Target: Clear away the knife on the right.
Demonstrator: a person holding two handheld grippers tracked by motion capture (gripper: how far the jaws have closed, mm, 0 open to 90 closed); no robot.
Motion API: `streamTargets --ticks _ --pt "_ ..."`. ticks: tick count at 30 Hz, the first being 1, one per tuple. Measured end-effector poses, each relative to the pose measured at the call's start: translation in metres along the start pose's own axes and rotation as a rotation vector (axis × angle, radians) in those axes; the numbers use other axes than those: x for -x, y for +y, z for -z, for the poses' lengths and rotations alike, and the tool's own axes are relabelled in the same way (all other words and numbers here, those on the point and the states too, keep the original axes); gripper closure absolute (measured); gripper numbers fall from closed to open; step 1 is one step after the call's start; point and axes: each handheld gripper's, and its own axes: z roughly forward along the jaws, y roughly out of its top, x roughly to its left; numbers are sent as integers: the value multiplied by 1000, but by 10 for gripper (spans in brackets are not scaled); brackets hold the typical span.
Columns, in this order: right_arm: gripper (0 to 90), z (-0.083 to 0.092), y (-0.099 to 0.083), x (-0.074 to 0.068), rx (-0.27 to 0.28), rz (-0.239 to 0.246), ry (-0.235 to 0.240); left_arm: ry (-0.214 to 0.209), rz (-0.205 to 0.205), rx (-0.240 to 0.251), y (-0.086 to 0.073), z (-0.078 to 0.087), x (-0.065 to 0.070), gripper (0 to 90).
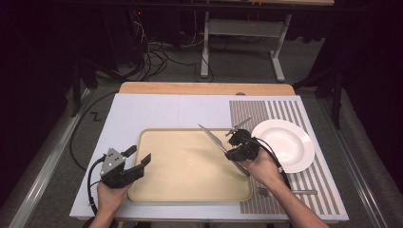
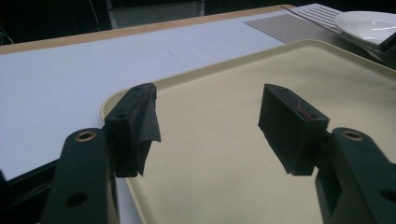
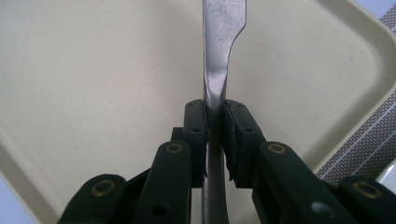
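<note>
A beige tray (image 1: 190,166) lies in the middle of the white table top. My right gripper (image 1: 229,153) is over the tray's right side, shut on a metal table knife (image 1: 211,135) whose blade points up and to the far left. In the right gripper view the knife (image 3: 219,56) runs up between the jaws of my right gripper (image 3: 215,116), above the tray (image 3: 93,70). My left gripper (image 1: 138,155) stands open at the tray's left edge. The left gripper view shows my left gripper (image 2: 210,95) with nothing between its jaws, over the tray (image 2: 233,186).
A white plate (image 1: 285,142) sits on a striped placemat (image 1: 309,185) right of the tray, and a fork (image 1: 285,191) lies on the mat near the front edge. Plate (image 2: 369,23) and placemat (image 2: 289,28) lie beyond the tray. Bare white board lies left of and behind the tray.
</note>
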Motion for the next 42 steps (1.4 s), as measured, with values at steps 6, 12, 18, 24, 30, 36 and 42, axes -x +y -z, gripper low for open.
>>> streamTargets --ticks 6,12,18,24,30,36,42 --pt "810 -10 -1 -6 -29 -17 7 -1 -2 -1 0 0 0 376" --pt "809 -18 -5 -10 -38 -2 4 -2 -5 -5 0 0 1 376" --pt "807 -26 -9 -11 -41 -3 6 -2 -7 -7 0 -1 1 376" --pt "806 -34 -14 -10 -33 -13 2 -3 -7 -8 0 -1 1 376" --pt "798 -34 -16 -12 -19 12 -34 0 -10 -7 0 0 1 376" --pt "788 -34 -17 -12 -12 18 -67 1 -10 -6 0 0 1 376" --pt "791 -33 -19 -9 -5 -1 -70 3 -9 -5 -1 0 1 376"
